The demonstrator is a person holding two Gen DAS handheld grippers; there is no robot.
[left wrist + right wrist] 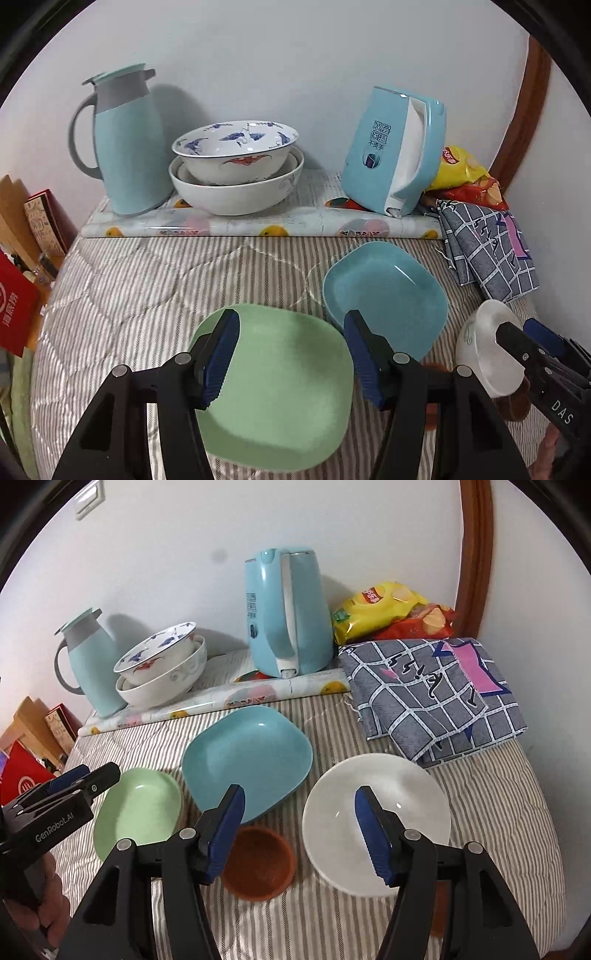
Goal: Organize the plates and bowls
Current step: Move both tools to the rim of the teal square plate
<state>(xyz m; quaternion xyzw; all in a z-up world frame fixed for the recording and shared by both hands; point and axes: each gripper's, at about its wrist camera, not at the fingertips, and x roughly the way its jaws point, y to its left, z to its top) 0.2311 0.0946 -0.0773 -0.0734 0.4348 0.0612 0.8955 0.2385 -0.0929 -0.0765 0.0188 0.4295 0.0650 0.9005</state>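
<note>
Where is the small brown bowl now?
In the right wrist view, the small brown bowl sits low in the centre on the striped cloth, between the green plate and the white bowl.

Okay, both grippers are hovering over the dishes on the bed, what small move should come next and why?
Probably lower the open left gripper onto the green plate's rim and close. It hangs right over that plate, nothing is held, and the blue plate lies beside it for stacking.
</note>
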